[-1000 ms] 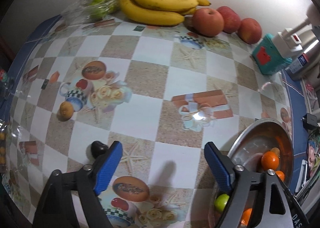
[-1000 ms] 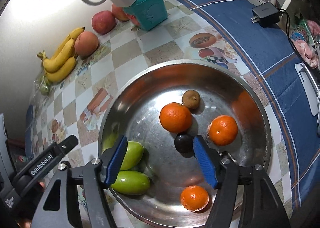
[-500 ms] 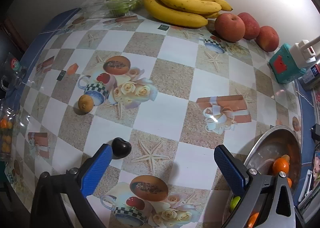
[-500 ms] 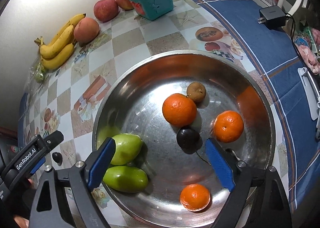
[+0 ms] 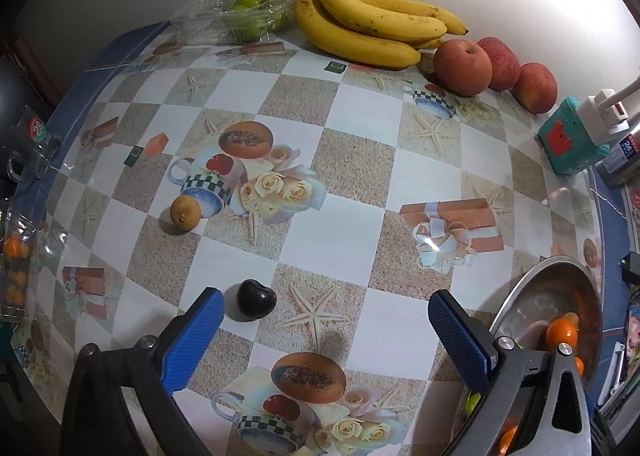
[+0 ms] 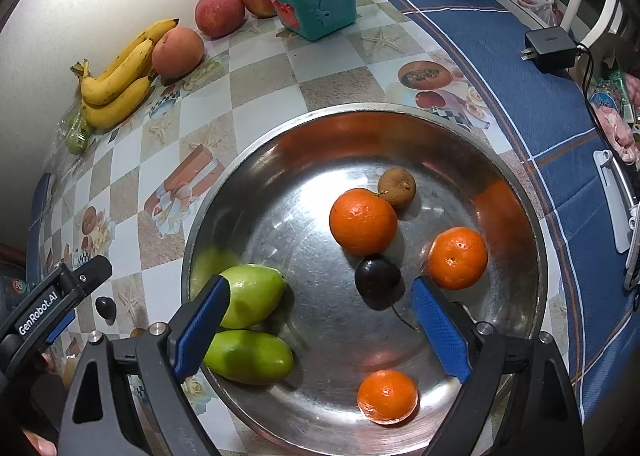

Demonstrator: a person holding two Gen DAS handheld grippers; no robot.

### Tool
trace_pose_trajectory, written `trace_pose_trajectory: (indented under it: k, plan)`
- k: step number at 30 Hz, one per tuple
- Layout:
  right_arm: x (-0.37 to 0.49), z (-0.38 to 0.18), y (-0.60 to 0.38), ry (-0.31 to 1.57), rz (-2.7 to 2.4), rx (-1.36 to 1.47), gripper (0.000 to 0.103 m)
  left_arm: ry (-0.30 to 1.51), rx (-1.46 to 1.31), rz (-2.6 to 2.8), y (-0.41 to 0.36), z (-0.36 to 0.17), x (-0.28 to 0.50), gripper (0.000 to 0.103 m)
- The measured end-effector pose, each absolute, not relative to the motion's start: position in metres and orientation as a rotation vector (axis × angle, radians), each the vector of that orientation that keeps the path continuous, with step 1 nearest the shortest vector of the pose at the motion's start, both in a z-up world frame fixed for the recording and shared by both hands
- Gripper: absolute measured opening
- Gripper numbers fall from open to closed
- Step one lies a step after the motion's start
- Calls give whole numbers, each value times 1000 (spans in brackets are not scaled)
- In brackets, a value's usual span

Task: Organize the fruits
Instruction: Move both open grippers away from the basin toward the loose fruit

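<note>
The table [image 5: 328, 223] with a checkered printed cloth carries everything, and the biggest thing on it is the round steel bowl [image 6: 516, 191], which stands near the blue border of the cloth. Against the wall lies a bunch of bananas [image 5: 368, 27], and just beside it three red apples [image 5: 464, 67] stand in a row, then a teal box [image 5: 568, 147]. A clear plastic tray with small green fruits [image 5: 248, 15] is on the other side of the bananas. Inside the bowl there are two green mangoes [image 6: 248, 360] touching each other, three oranges [image 6: 362, 221], a dark plum [image 6: 376, 276] with its stem, and a small brown fruit [image 6: 398, 187] that touches the largest orange. The right gripper [image 6: 320, 326] hangs over the bowl with its blue fingers wide apart and nothing between the pads; the plum is just ahead of them. The left gripper [image 5: 324, 332] hangs over the bare cloth, also fully spread and holding nothing. A second dark plum [image 5: 256, 300] lies on the cloth just beside its left finger, apart from it, and a small brown fruit [image 5: 185, 212] lies farther away on the printed cup.
</note>
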State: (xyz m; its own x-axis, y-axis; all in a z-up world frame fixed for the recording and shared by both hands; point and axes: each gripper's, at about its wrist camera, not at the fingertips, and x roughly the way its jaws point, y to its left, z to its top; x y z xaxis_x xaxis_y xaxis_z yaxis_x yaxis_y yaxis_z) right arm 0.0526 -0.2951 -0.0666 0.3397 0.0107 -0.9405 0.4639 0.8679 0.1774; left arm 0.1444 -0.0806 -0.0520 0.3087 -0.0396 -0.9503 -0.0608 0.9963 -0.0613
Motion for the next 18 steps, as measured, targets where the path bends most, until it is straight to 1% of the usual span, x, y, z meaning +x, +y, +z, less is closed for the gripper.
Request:
trace_pose_trajectory:
  k: [5, 18]
  plan:
    - [55, -65, -290, 1191, -299, 438, 92, 1254, -119, 9, -73, -47, 143, 103]
    - [60, -60, -281, 1186, -265, 426, 92, 1209, -197, 78, -15, -32, 142, 103]
